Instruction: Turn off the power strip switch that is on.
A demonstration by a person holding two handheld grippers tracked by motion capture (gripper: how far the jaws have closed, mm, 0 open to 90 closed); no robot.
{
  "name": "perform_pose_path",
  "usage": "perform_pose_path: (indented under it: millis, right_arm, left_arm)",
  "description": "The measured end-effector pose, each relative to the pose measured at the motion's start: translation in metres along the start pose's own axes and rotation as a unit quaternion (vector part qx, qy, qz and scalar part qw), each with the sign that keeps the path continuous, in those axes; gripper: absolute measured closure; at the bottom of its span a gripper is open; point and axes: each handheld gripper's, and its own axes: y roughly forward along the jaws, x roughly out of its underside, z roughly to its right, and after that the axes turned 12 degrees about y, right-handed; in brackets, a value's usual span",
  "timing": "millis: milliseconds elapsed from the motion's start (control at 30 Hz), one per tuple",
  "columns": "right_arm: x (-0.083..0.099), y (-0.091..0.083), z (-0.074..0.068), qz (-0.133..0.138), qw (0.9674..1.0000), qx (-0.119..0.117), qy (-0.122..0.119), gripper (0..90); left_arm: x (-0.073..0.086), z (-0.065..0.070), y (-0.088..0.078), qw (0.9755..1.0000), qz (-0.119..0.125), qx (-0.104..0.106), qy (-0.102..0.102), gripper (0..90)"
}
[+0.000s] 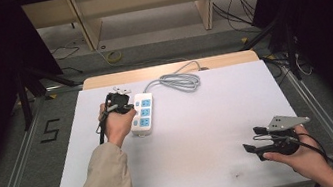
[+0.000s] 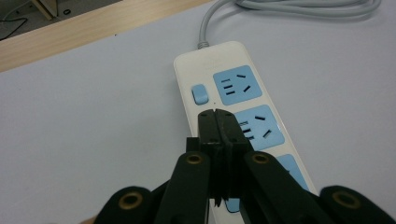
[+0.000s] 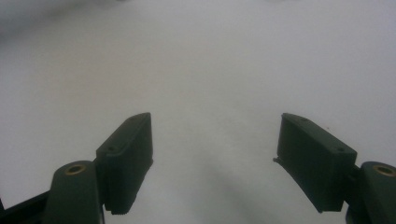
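Note:
A white power strip (image 1: 142, 114) with blue sockets lies on the white table top (image 1: 201, 133), left of centre, its grey cable (image 1: 180, 80) coiled behind it. In the left gripper view the strip (image 2: 219, 93) shows a blue switch (image 2: 199, 93) and blue sockets. My left gripper (image 2: 215, 113) is shut with nothing between its jaws, and its tips hang over the strip just below the switch. In the high view the left gripper (image 1: 123, 104) sits at the strip's left edge. My right gripper (image 1: 253, 139) rests open near the front right; in its own view the right gripper (image 3: 215, 140) holds nothing.
A wooden board edge (image 1: 165, 69) runs behind the white top. Shelving legs and loose cables (image 1: 237, 6) stand on the floor beyond. Black drapes close off both sides. A metal rail (image 1: 15, 173) runs along the left of the table.

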Motion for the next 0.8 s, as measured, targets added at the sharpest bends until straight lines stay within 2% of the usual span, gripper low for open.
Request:
perform_pose_path:
  millis: [400, 800]
  right_arm:
    - [0.0, 0.0, 0.0, -0.001, 1.0, 0.0, 0.0, 27.2]
    - [0.0, 0.0, 0.0, -0.001, 1.0, 0.0, 0.0, 27.2]
  left_arm:
    - [0.001, -0.002, 0.007, 0.9999, -0.007, 0.005, -0.006, 89.9]
    - [0.001, 0.001, 0.015, 0.9998, -0.017, 0.01, 0.001, 89.9]
